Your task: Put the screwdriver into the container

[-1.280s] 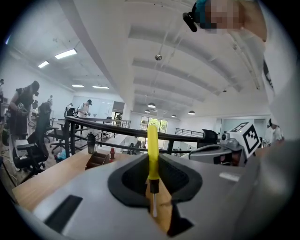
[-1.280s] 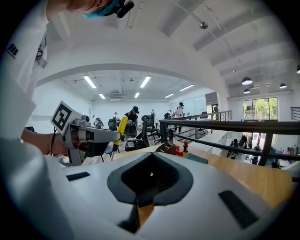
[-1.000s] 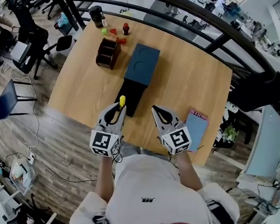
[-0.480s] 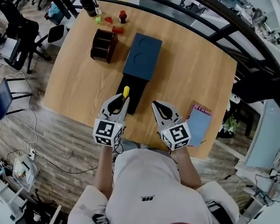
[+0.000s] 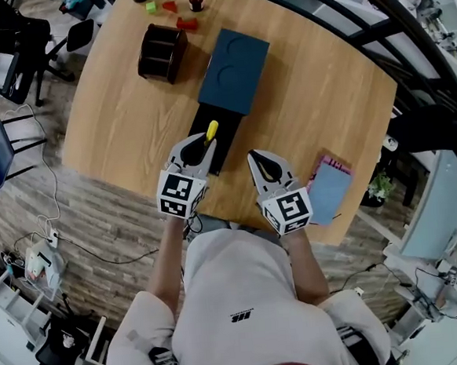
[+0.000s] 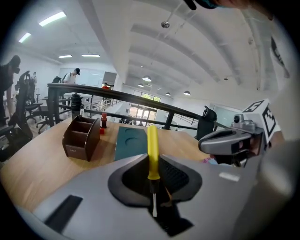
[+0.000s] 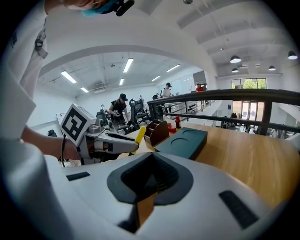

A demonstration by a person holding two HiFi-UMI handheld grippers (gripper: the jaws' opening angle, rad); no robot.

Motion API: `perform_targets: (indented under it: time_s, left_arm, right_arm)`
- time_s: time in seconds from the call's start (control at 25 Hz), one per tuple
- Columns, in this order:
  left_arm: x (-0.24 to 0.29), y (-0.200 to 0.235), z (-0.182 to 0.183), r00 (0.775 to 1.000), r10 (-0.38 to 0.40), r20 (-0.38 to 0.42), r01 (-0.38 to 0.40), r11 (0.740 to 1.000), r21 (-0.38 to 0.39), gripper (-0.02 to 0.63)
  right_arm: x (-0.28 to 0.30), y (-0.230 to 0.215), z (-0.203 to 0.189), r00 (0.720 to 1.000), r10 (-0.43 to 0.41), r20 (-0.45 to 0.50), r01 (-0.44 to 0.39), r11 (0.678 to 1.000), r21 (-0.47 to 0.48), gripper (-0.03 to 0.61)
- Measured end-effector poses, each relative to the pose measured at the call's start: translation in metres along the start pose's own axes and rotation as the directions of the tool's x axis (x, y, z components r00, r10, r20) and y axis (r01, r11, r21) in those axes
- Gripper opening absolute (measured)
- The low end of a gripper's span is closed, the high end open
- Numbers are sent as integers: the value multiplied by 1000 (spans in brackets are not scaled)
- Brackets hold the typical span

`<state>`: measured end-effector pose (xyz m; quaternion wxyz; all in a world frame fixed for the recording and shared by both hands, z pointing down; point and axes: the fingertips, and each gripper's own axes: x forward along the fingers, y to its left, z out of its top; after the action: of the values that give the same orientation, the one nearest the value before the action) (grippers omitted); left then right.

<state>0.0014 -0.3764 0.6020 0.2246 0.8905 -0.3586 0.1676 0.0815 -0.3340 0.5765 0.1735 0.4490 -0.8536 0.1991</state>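
Note:
A yellow-handled screwdriver [image 6: 152,149] stands upright between the fingers of my left gripper [image 6: 151,158], which is shut on it, metal tip pointing back at the camera. In the head view the left gripper [image 5: 206,143] hangs over the table's near edge, with the screwdriver [image 5: 211,129] above a black box [image 5: 226,135]. The brown compartment container [image 5: 162,53] stands far left on the table, well ahead of the gripper; it also shows as the container [image 6: 82,137]. My right gripper [image 5: 255,157] is beside the left one, shut on nothing, with the gripper [image 7: 151,157] pointing at the table.
A dark blue box [image 5: 234,71] with two round dents lies mid-table behind the black box. Small red and green items [image 5: 175,4] sit at the far edge. A blue notebook [image 5: 329,189] lies near the right corner. Railings and office chairs surround the wooden table [image 5: 316,100].
My left gripper has moved a little forward over the black box with the screwdriver still in it. The right gripper has hardly moved.

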Motion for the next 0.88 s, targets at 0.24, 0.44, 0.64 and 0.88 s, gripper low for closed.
perform_targets:
  time_s: [0.24,0.44,0.64,0.88]
  left_arm:
    - [21,10,-19,998,-7,-68,6,1000,-11,69]
    - [36,18,-35,991,-19,-131,15,1000,-27,71]
    - [51,20,-55,979,-25,-203,22,1000,-14,71]
    - [64,23,-78,954,-18,-300,21,1000,6,72]
  right_arm:
    - [7,-6,-9,1000,-13,-22,14,1000,20,-8]
    - [14,-9,-18,999,-27,-41,29,999,36,-8]
    - [22,-13,-27,998,-35,-57,39,998,58,-8]
    - [32,-18,-33,997,-44,-68,49,996,76,-8]
